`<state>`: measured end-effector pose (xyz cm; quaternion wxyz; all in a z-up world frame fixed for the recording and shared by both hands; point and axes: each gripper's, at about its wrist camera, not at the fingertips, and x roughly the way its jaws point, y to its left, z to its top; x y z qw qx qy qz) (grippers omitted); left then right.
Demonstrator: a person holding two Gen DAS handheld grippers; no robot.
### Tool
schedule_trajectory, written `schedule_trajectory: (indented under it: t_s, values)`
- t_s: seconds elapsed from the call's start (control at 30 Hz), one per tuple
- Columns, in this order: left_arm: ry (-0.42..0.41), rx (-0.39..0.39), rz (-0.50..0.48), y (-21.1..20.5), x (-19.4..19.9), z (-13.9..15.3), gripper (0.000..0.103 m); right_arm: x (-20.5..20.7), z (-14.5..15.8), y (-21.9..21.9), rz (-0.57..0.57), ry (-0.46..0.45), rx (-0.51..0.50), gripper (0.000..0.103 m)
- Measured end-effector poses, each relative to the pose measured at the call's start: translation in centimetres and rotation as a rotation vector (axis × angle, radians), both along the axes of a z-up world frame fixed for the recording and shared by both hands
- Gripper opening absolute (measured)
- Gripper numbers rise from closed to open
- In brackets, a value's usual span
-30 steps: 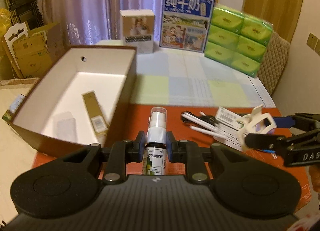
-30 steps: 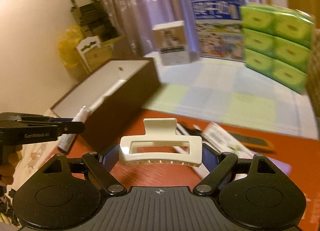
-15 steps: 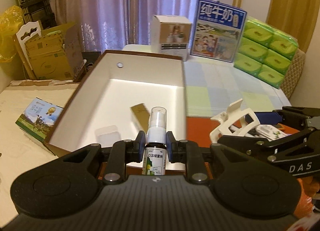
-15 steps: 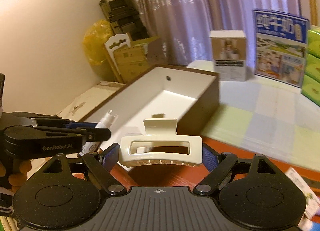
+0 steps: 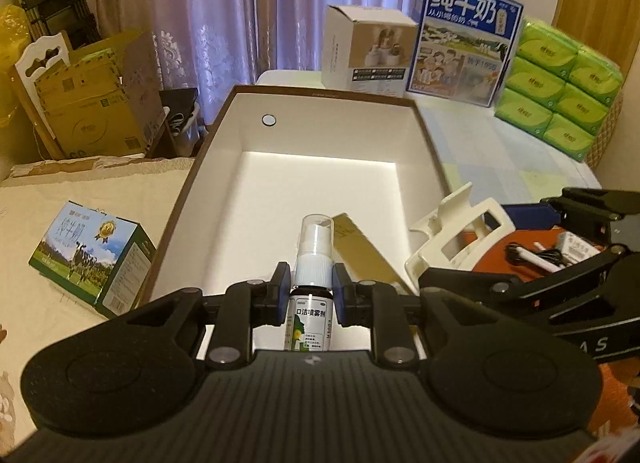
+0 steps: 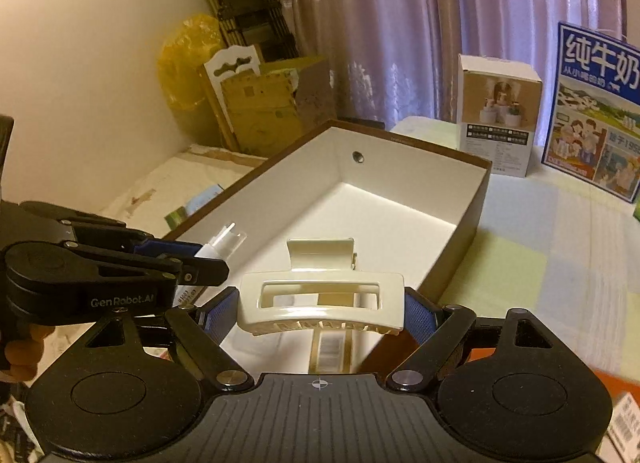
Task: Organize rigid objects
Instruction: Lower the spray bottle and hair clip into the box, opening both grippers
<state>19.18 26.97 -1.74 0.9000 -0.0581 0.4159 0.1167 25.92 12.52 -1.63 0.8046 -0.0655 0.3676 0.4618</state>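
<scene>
Grippers now over white-lined box (image 5: 320,191).

"GenRobot.AI" on left tongs (image 6: 208,259)

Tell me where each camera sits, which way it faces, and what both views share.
Left wrist: on the left gripper, facing down into the open box; jaws shut on the spray bottle; the right gripper enters at right.
Right wrist: on the right gripper, facing the same box from its right; jaws hold the hair clip; the left gripper and fingers show at left.
Shared: box, bottle, clip, milk carton.
</scene>
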Motion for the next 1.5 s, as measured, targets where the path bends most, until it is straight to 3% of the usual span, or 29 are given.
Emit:
schedule_trajectory:
  t_s: [0.57, 1.07, 1.13, 1.23, 1.5]
  values:
    - [0.111, -0.006, -0.05, 5.0, 9.4, -4.1, 0.018, 8.9, -3.3, 6.3, -0.03, -0.024, -0.152, 0.082]
    - [0.142, -0.021, -0.063, 6.1, 13.7, -5.8, 0.018, 12.0, -4.9, 7.9, -0.031, -0.014, -0.207, 0.082]
    - [0.13, -0.021, -0.067, 6.1, 14.0, -5.8, 0.022, 12.2, -5.0, 8.0, -0.037, -0.009, -0.202, 0.082]
    - [0.125, -0.006, -0.059, 6.3, 14.2, -5.7, 0.039, 12.3, -4.9, 7.8, -0.05, -0.006, -0.193, 0.082]
    - [0.13, -0.017, -0.055, 6.5, 13.5, -5.6, 0.04, 11.9, -4.1, 7.0, -0.04, -0.001, -0.165, 0.082]
